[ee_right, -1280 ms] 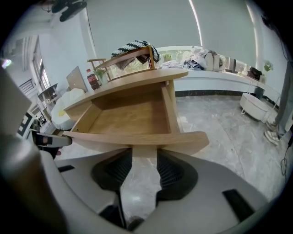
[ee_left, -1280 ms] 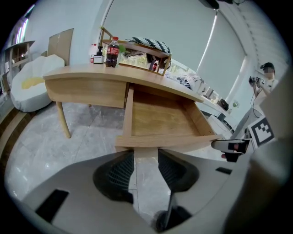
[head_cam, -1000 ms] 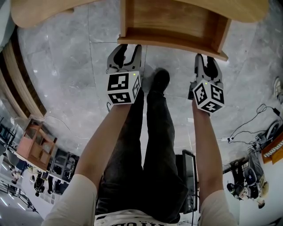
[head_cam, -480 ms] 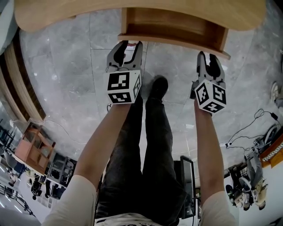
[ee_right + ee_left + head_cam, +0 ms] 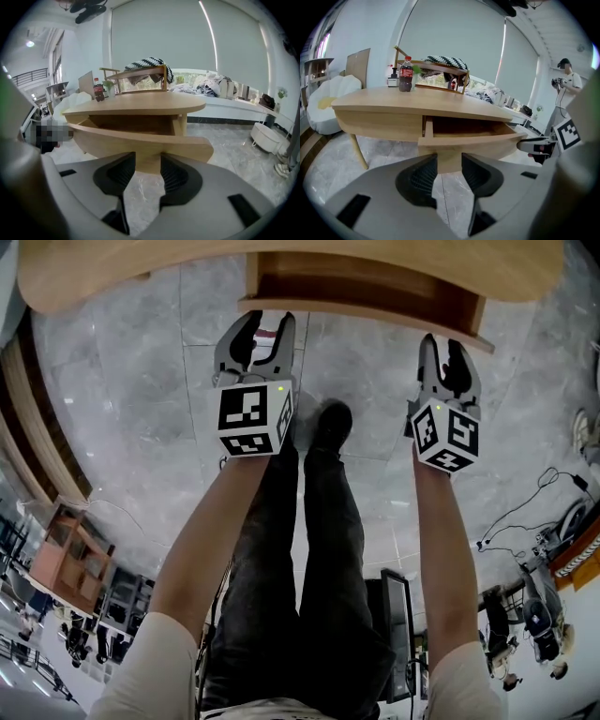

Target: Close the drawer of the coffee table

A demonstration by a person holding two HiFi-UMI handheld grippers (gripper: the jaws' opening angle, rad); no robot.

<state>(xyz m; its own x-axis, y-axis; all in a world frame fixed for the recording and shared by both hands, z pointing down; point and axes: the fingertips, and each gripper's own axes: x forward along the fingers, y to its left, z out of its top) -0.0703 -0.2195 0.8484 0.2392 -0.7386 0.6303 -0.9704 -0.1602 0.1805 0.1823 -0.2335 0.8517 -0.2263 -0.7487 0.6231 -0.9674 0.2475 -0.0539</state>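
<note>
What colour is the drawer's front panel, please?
Light natural wood; the drawer shows best in the right gripper view.

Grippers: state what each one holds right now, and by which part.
Nothing is held. The left gripper and the right gripper both have their jaws apart and empty, pointing at the front panel of the open drawer.

I am holding my left gripper (image 5: 267, 324) and right gripper (image 5: 442, 348) side by side just before the front of the drawer (image 5: 366, 310), which is sticking out from under the coffee table (image 5: 94, 268). A bottle (image 5: 406, 74) is standing on the tabletop, behind the drawer and to its left.
</note>
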